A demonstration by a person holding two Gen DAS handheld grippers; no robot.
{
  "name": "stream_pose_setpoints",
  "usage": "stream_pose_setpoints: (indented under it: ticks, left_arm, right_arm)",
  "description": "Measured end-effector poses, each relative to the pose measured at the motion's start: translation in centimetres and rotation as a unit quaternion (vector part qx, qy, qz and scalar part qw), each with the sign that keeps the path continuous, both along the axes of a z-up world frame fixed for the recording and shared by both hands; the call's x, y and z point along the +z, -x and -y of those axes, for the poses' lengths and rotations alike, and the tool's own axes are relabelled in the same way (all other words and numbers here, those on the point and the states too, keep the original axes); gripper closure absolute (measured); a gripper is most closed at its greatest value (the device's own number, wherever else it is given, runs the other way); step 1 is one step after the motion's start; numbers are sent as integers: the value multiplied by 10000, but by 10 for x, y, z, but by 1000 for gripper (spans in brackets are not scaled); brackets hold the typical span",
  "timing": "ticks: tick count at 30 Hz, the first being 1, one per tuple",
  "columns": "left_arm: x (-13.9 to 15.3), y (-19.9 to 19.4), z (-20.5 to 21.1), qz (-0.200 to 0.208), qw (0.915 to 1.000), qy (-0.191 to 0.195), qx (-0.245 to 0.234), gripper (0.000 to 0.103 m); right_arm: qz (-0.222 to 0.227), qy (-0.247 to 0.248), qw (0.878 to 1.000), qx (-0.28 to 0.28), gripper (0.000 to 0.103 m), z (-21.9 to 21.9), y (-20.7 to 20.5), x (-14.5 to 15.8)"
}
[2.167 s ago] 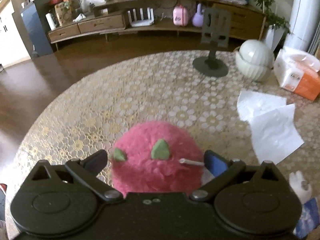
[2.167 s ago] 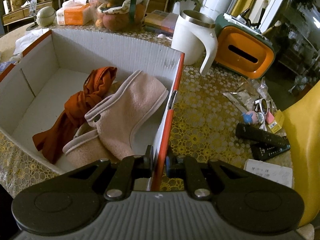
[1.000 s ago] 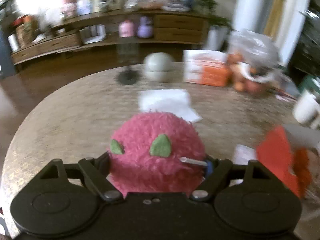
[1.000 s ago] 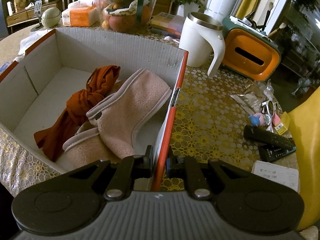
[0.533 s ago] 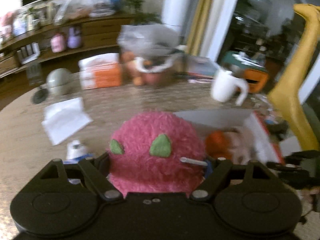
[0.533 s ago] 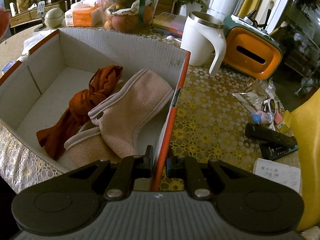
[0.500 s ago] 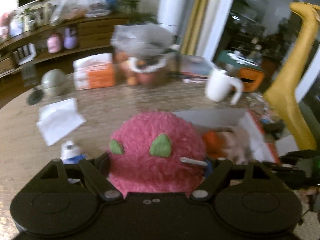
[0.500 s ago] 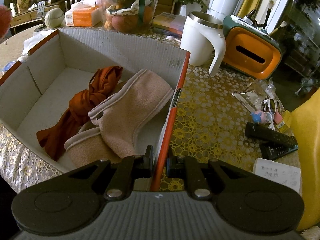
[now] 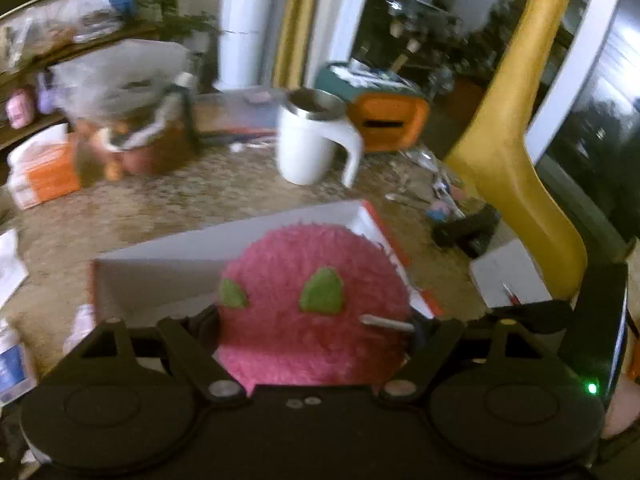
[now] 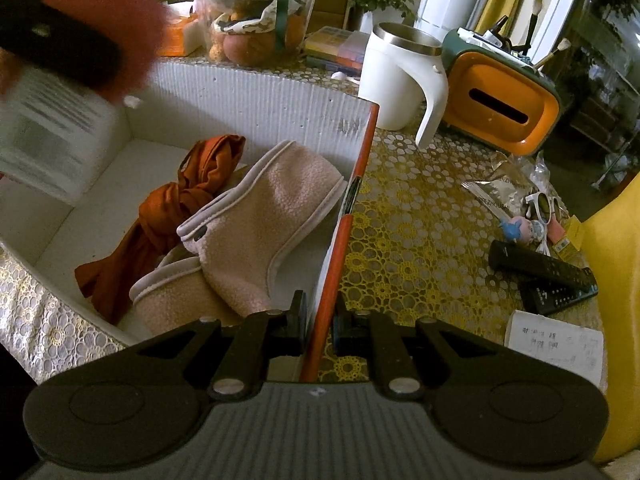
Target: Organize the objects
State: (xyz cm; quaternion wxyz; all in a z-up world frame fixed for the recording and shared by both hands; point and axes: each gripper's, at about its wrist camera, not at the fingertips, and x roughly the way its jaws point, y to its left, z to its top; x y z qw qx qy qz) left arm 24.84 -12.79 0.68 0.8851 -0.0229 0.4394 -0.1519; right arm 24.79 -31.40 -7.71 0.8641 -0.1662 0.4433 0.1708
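Left wrist view: left gripper squeezes the pink fluffy toy over the box. Right gripper pinches the box's side wall. Best let go low, over the bare floor near the far corner.

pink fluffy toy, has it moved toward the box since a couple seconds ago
Yes. The pink fluffy toy, clamped in the left claw, was out over bare table well away from the box; now it sits right at the cardboard box, in front of the white mug.

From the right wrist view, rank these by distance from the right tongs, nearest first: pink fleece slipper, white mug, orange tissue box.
1. pink fleece slipper, inside the box, just left of the right tongs.
2. white mug, beyond the box's far corner.
3. orange tissue box, right of and just behind the mug; close call.
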Motion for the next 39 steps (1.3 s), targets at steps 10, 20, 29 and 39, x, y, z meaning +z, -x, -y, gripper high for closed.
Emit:
stream_pose_setpoints:
  ticks: [10, 20, 29, 39]
  left_arm:
    - [-26, -30, 37, -60, 9992, -283, -264, 21]
    - [-52, -49, 64, -263, 9965, -576, -548, 21]
    - [-76, -59, 73, -523, 9935, -760, -665, 21]
    - [-78, -56, 69, -504, 9934, -689, -766, 17]
  right_arm:
    - [1, -7, 10000, 0, 92, 0, 1, 0]
    - [-17, -21, 10000, -8, 92, 1, 2, 0]
    - [-22, -23, 10000, -2, 91, 1, 2, 0]
    - [-39, -7, 10000, -4, 92, 1, 2, 0]
